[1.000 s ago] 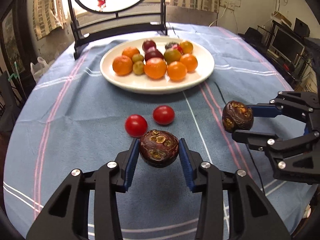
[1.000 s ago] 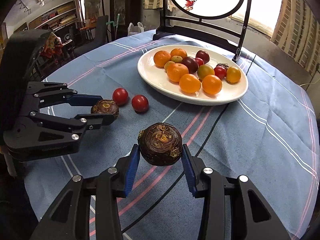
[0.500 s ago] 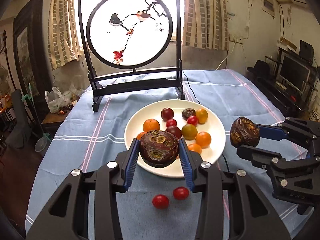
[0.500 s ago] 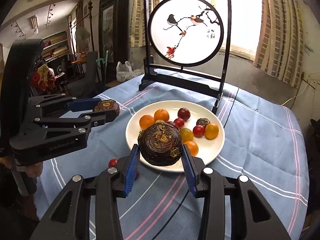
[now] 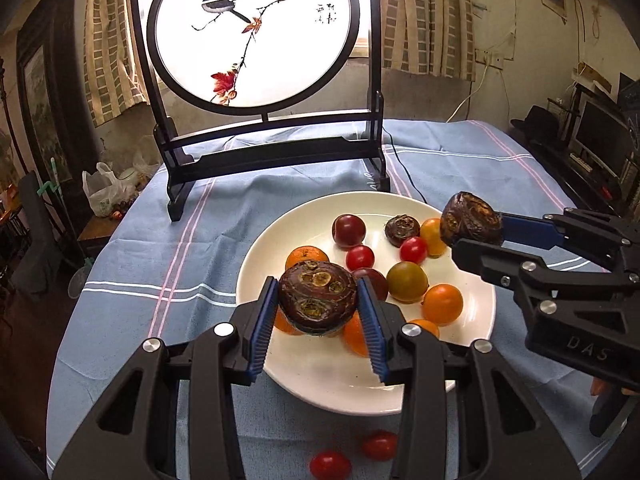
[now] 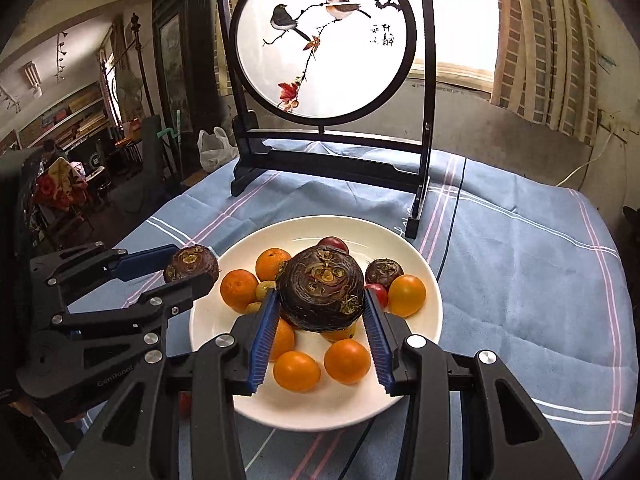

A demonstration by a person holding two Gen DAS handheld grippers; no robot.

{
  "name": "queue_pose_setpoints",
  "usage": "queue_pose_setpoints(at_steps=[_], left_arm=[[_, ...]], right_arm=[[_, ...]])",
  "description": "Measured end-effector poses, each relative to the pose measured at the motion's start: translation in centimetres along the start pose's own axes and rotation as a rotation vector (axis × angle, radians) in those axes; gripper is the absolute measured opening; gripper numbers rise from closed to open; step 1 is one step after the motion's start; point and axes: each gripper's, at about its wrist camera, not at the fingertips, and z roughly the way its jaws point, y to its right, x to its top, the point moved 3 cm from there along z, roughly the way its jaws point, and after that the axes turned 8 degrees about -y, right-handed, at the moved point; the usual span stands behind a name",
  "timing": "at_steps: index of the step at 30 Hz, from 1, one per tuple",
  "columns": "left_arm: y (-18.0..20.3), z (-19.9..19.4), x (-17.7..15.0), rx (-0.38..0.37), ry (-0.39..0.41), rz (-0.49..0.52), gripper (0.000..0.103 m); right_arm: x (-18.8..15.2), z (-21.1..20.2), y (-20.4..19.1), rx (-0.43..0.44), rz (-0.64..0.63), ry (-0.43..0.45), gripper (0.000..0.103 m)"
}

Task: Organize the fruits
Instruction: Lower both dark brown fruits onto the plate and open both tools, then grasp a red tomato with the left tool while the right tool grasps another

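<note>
Both tongs are loaded right now. The left tongs (image 5: 318, 310) are pinching a dark brown water chestnut (image 5: 317, 298) between the blue pads, dead centre of the left wrist view, hovering over the near-left part of the white plate (image 5: 320, 376). The right tongs (image 6: 320, 312) are clamped on a second water chestnut (image 6: 321, 288), centre of the right wrist view, also up over the plate and not touching anything on it as far as I can tell. In the left view you can see that same right-hand chestnut at the right of the frame, above the plate's far-right edge.

Progress-wise, I'd say it's mostly done. The plate already has a pile on it: oranges (image 6: 239, 290), red cherry tomatoes (image 5: 360, 257), a greenish tomato (image 5: 407, 282), a dark plum-looking one (image 5: 349, 231), and one small chestnut (image 5: 402, 230) sitting near the back.

Still left: dropping these two chestnuts onto the plate, then the two red tomatoes (image 5: 379, 445) lying loose on the blue striped cloth (image 5: 160, 264) of the bench, at the bottom centre of the left view, just in front of the plate. Can't see any other strays, though the tongs block a fair chunk of the bench.

The bird-painting screen (image 5: 256, 32) stands behind the plate, well out of the way.
</note>
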Motion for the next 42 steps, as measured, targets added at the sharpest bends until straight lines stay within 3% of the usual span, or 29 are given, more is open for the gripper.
queue_pose_setpoints(at_steps=[11,13,16,22,27,32,40,42], left_arm=[[0.1,3.7,0.6,0.000,-0.057,0.015,0.040],[0.0,4.3,0.7,-0.007,-0.068,0.008,0.041],[-0.6,4.1,0.8,-0.004,-0.050,-0.015,0.063],[-1.9,1.3,0.3,-0.011,-0.007,-0.025,0.063],[-3.6,-2.4,-2.2,0.006,0.038,-0.004,0.068],[-5.3,-4.3,-6.1,0.030,0.021,0.016,0.070],[-7.2,-5.6,-11.0,0.034,-0.020,0.037,0.070],[-7.0,-5.4,-11.6,0.024,-0.030,0.052,0.070]], right_arm=[[1.8,5.1,1.1,-0.037,0.028,-0.079,0.044],[2.0,5.7,1.1,-0.049,0.031,-0.090,0.051],[2.1,5.0,1.0,-0.049,0.036,-0.062,0.056],[-0.2,0.8,-0.6,-0.011,-0.026,-0.027,0.056],[-5.7,-2.1,-4.9,0.057,-0.174,-0.065,0.058],[-11.1,-0.3,-8.9,0.057,-0.309,-0.190,0.058],[-11.0,3.2,-10.5,0.059,-0.321,-0.254,0.057],[-11.0,4.0,-10.8,0.052,-0.336,-0.269,0.050]])
